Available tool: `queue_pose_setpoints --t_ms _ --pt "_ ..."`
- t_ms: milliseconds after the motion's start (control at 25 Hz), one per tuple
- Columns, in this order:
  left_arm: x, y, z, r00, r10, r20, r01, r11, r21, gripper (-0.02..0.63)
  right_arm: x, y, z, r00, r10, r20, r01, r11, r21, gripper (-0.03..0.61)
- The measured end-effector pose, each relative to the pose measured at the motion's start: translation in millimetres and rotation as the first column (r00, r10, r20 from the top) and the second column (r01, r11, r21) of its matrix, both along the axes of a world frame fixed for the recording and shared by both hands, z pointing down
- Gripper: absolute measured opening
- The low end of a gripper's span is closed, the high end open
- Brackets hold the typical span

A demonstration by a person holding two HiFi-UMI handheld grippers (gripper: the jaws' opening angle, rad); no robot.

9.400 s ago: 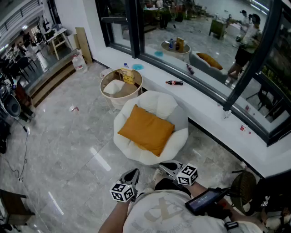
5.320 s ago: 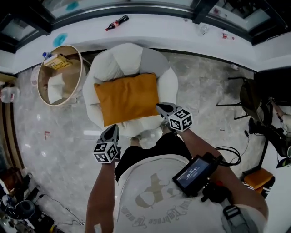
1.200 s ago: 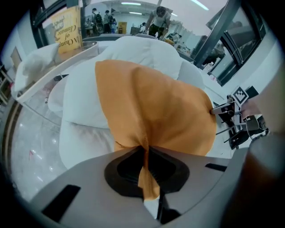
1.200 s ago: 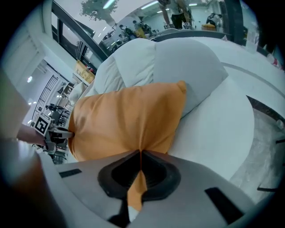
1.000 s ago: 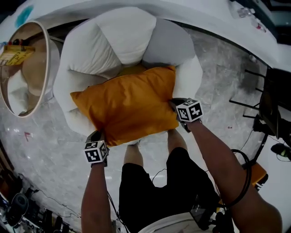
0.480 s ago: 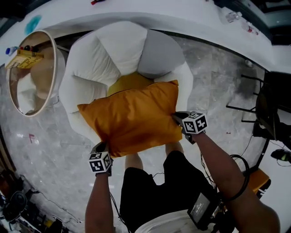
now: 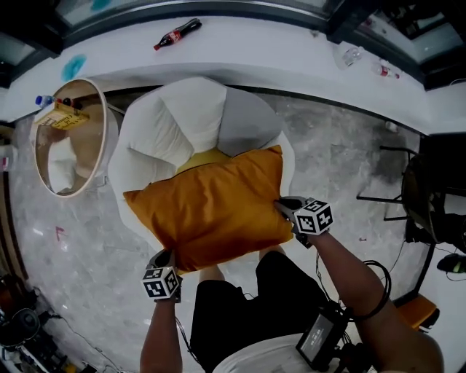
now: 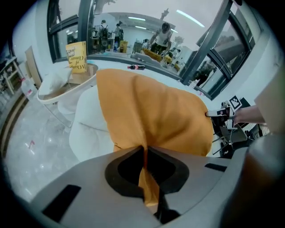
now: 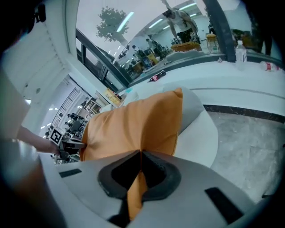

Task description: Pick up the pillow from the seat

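Two near corners of the orange pillow [image 7: 211, 211] are pinched, over the white seat [image 7: 182, 120].
Left gripper [image 7: 166, 256] jaws clamp fabric at lower left; right gripper [image 7: 285, 207] jaws clamp fabric right of centre.

grey marble floor [image 7: 342, 146] is reflecting pale light. a white window ledge [image 7: 255, 44] is running below dark-framed windows [image 7: 342, 14], with a cola bottle [image 7: 177, 33] lying on its left half. a round white seat [image 7: 182, 116] is sitting against the ledge, a round basket [image 7: 109, 124] is standing just beside it, and a black chair [image 7: 415, 197] is standing well apart at the right.
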State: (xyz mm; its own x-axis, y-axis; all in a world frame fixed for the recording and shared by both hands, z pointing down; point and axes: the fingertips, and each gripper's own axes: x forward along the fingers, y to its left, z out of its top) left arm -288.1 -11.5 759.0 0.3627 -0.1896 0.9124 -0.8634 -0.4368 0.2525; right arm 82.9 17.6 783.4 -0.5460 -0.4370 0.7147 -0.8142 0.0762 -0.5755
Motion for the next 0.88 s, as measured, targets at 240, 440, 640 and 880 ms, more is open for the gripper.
queue_pose_setpoints --t_ms 240,440,640,880 --pt "23.1 1.6 -52.1 0.995 -0.095 -0.036 0.098 0.991 0.089 0.025 26.1 -5.8 -56.7 0.997 -0.019 0.071 0.013 0.997 0.078 0.018" --pt "36.9 -2.3 -103.7 0.985 -0.156 -0.079 0.168 0.970 0.177 0.023 42.2 -19.5 -101.2 0.996 -0.037 0.082 0.025 0.989 0.144 0.018" --pt "40.1 2.4 -146.9 0.971 -0.213 -0.108 0.234 0.942 0.240 0.023 48.4 -36.4 -144.1 0.993 -0.071 0.097 0.049 0.975 0.216 0.018" --pt "45.9 0.4 -194.8 0.945 -0.283 -0.164 0.321 0.897 0.303 0.020 56.7 -58.9 -196.3 0.984 -0.153 0.095 0.116 0.941 0.317 0.018"
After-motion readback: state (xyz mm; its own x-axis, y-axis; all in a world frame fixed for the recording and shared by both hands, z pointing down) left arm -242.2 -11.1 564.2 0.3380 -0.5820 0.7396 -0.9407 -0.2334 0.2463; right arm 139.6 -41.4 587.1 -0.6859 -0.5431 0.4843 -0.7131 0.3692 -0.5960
